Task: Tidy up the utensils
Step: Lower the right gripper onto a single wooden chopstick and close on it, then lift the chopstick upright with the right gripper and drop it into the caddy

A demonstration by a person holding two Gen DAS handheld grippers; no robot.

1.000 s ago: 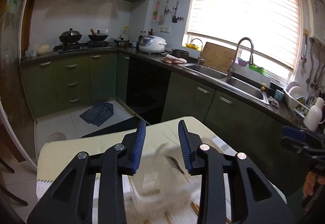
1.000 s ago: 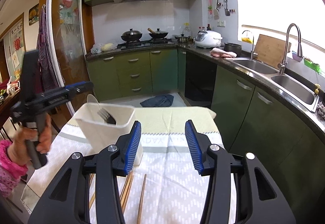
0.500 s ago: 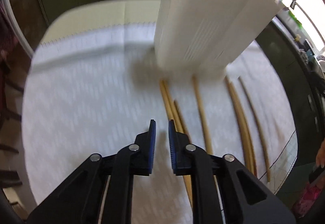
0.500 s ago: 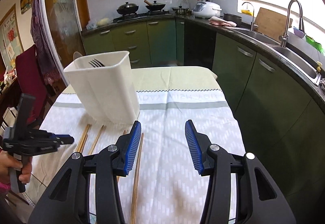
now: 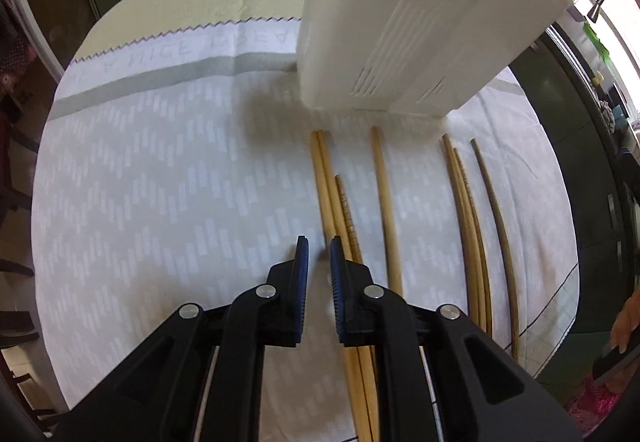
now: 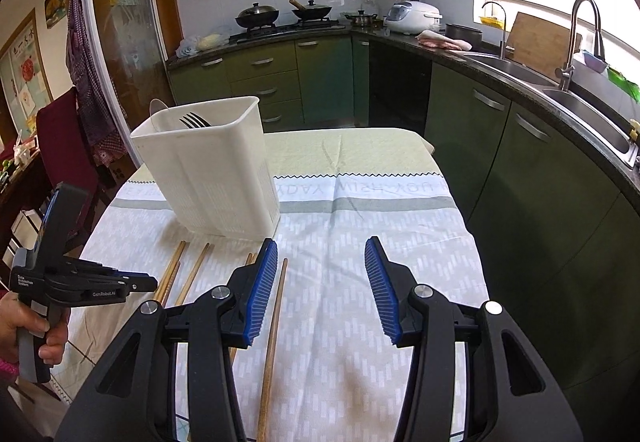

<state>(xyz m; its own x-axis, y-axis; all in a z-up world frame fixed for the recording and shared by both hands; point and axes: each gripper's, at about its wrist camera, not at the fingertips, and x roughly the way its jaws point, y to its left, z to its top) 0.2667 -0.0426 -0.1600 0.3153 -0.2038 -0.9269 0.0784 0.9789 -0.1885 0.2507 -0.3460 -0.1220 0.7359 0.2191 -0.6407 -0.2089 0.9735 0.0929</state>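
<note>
A white slotted utensil holder [image 6: 212, 169] stands on the table with a fork [image 6: 195, 119] in it; it also shows in the left wrist view [image 5: 416, 21]. Several wooden chopsticks [image 5: 384, 201] lie side by side on the cloth in front of it, also seen in the right wrist view [image 6: 274, 334]. My left gripper [image 5: 318, 258] points down at the cloth just left of the leftmost chopsticks, jaws narrowed to a small gap, holding nothing; it shows at far left in the right wrist view [image 6: 150, 284]. My right gripper [image 6: 322, 282] is wide open and empty above the cloth.
The table wears a white patterned tablecloth [image 6: 380, 242] with a grey stripe. Green kitchen cabinets [image 6: 520, 161] and a sink counter run along the right. A dark red chair [image 6: 56, 129] stands left of the table.
My left gripper swung from facing the kitchen to pointing down at the chopsticks and narrowed its jaws. My right gripper lowered slightly toward the table.
</note>
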